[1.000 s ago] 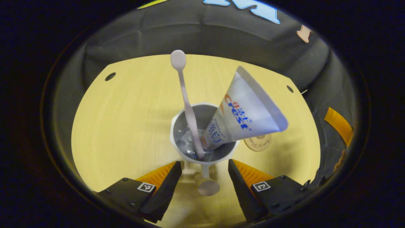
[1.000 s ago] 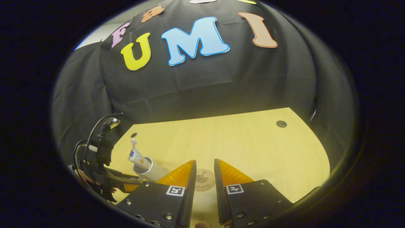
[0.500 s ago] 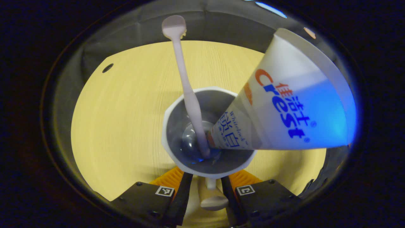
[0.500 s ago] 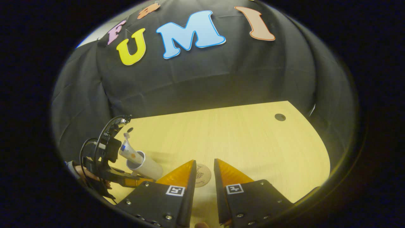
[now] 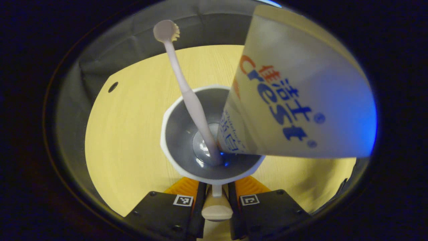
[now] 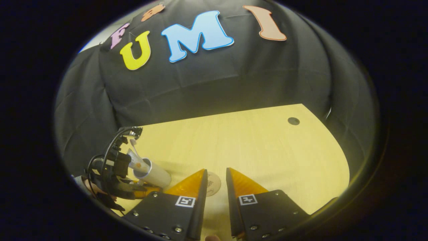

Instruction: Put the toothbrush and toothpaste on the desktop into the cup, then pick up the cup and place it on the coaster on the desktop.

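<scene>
Gripper (image 5: 215, 201) (left) tight on cup (image 5: 187, 167)

A white cup (image 5: 174, 147) holds a pale toothbrush (image 5: 187, 97), head up, and a tilted toothpaste (image 5: 294, 97) tube; the round coaster (image 6: 213, 183) lies just right.

A white cup (image 5: 174, 157) with grey inside, a pale pink toothbrush (image 5: 187, 93) and a white-and-blue tube (image 5: 301, 100) are seen on a light wood-grain counter (image 5: 127, 127).
</scene>
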Tool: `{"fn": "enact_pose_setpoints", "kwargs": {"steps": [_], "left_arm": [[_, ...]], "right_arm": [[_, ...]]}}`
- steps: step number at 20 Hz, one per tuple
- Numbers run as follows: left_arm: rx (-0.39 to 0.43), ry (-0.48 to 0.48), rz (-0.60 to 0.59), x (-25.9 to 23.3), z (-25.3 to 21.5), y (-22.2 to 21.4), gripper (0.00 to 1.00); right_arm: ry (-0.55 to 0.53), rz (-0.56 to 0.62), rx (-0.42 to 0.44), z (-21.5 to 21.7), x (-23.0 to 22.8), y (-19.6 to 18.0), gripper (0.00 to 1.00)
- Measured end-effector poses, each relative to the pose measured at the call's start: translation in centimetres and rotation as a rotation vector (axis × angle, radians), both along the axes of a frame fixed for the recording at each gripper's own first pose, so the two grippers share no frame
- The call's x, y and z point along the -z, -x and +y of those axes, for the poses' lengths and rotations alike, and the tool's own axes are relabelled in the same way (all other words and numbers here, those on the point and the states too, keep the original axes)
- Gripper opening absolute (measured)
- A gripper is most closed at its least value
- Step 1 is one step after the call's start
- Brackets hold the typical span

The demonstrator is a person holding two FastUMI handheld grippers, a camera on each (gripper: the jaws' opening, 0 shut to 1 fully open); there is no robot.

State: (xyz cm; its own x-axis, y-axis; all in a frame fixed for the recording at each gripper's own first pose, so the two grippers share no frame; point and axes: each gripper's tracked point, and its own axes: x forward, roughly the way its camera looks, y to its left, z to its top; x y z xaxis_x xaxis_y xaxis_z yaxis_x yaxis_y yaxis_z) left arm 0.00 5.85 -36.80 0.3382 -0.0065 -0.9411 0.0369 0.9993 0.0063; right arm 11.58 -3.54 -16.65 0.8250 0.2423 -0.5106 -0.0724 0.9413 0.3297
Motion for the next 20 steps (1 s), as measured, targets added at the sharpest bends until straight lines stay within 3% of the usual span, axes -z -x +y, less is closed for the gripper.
{"fn": "enact_pose_setpoints", "kwargs": {"steps": [5,8,9,11,12,16,17,19,20], "left_arm": [[0.082,-0.017,-0.071,-1.5,-2.7,-1.5,0.36],[0.129,0.042,-0.081,-2.1,-7.2,-2.0,0.36],[0.139,0.060,-0.081,-2.1,-8.4,-2.2,0.43],[0.162,0.079,-0.077,-1.9,-10.4,-2.3,0.43],[0.174,0.085,-0.079,-1.6,-11.2,-2.6,0.36],[0.216,0.090,-0.082,-1.0,-14.6,-3.6,0.42],[0.224,0.086,-0.074,-0.8,-15.1,-3.6,0.36],[0.233,0.085,-0.053,-0.8,-15.7,-3.3,0.40],[0.233,0.084,-0.043,-0.3,-15.7,-3.2,0.36]], "right_arm": [[-0.002,-0.004,0.016,-0.9,-0.1,0.5,0.33],[-0.001,-0.012,0.027,-1.6,-0.4,1.0,0.33],[0.004,-0.016,0.031,-2.0,-0.4,1.2,0.33],[0.015,-0.021,0.041,-2.8,-0.5,1.6,0.33],[0.017,-0.021,0.047,-3.2,-0.4,2.0,0.33],[0.005,-0.003,0.083,-4.9,0.2,2.9,0.33],[-0.001,0.003,0.092,-5.2,0.3,3.1,0.33],[-0.008,0.008,0.109,-6.0,0.5,3.4,0.33],[-0.009,0.009,0.116,-6.3,0.5,3.5,0.33]]}}
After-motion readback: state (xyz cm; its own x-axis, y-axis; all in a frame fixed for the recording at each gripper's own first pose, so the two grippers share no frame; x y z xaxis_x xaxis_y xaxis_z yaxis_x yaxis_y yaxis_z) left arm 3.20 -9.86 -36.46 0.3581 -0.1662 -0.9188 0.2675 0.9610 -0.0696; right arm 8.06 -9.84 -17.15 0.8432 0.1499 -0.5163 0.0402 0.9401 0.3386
